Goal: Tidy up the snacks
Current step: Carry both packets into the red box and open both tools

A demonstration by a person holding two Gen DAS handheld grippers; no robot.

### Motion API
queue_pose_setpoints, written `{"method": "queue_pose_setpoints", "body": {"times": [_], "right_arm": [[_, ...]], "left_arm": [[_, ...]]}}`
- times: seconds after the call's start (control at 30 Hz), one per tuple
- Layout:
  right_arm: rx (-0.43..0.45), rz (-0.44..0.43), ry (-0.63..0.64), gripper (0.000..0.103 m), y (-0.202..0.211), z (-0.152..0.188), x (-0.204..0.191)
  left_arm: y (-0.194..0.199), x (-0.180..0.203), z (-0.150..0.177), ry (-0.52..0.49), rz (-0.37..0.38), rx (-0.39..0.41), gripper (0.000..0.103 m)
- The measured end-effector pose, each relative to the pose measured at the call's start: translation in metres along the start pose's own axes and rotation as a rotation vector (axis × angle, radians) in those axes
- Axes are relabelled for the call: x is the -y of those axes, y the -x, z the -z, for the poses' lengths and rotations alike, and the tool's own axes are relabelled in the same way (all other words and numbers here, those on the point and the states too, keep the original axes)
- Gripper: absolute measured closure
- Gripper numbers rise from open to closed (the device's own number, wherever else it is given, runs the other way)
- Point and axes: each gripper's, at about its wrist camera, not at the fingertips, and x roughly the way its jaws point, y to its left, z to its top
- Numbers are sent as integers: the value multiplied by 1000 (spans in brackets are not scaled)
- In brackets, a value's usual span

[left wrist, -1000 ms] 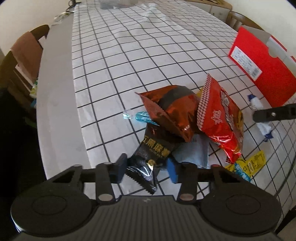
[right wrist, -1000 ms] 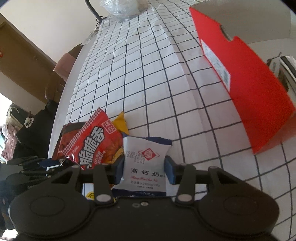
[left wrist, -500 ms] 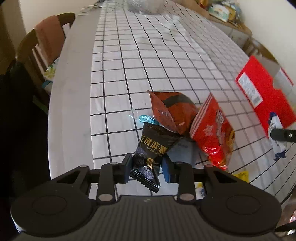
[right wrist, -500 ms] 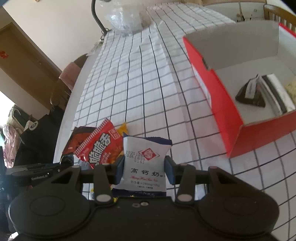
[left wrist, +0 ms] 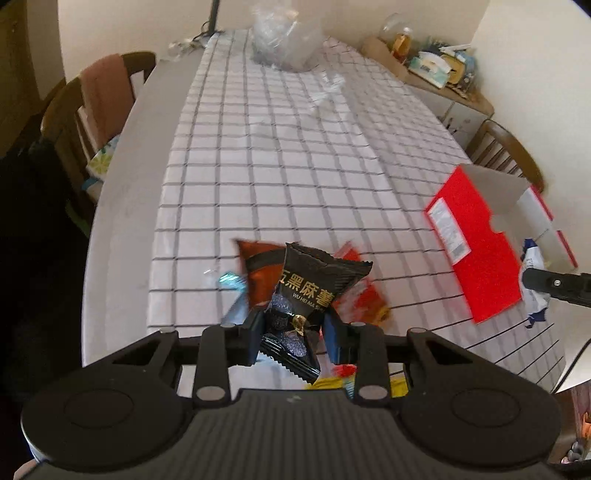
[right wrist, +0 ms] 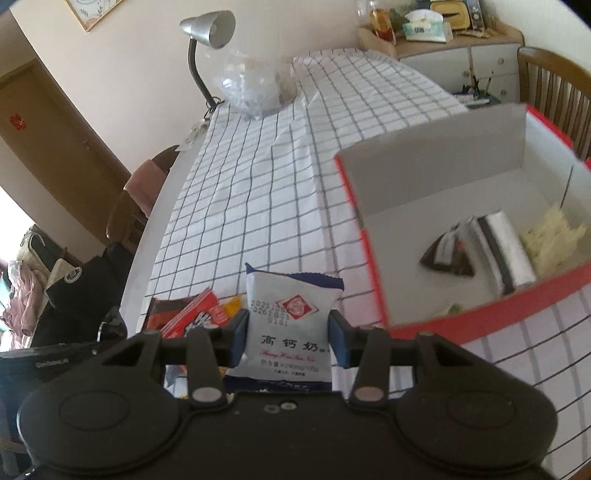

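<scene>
Snacks — one black packet (left wrist: pixel 310 295) clamped in left gripper (left wrist: pixel 293 338), one white packet (right wrist: pixel 290 332) in right gripper (right wrist: pixel 289 338).

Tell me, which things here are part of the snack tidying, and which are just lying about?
Part of the job:
black snack packet in the left gripper
white milk packet in the right gripper
red box
snack pile

Just lying about:
desk lamp
clear plastic bag
tissue box
</scene>
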Motion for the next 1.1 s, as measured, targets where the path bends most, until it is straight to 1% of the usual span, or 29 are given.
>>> {"method": "queue_pose_setpoints", "body": {"times": [0.2, 0.4, 0.53, 0.7, 0.83, 1.1], "right_arm": [[34, 16, 19, 58, 22, -20, 34], [58, 38, 46, 58, 38, -41, 72], [63, 57, 70, 58, 44, -55, 97], [54, 86, 104, 58, 42, -69, 128], [42, 106, 127, 58, 38, -78, 151], [-5, 136, 212, 58, 21, -97, 185]], "left_arm": [[3, 57, -21, -19, 14, 26, 71], [-6, 120, -40, -65, 49, 32, 70], [-14, 161, -50, -89, 59, 32, 71], [-32, 209, -62, -121, 54, 24, 70], [-51, 244, -70, -140, 40, 1, 70], [-91, 297, -83, -162, 8, -55, 70]]}}
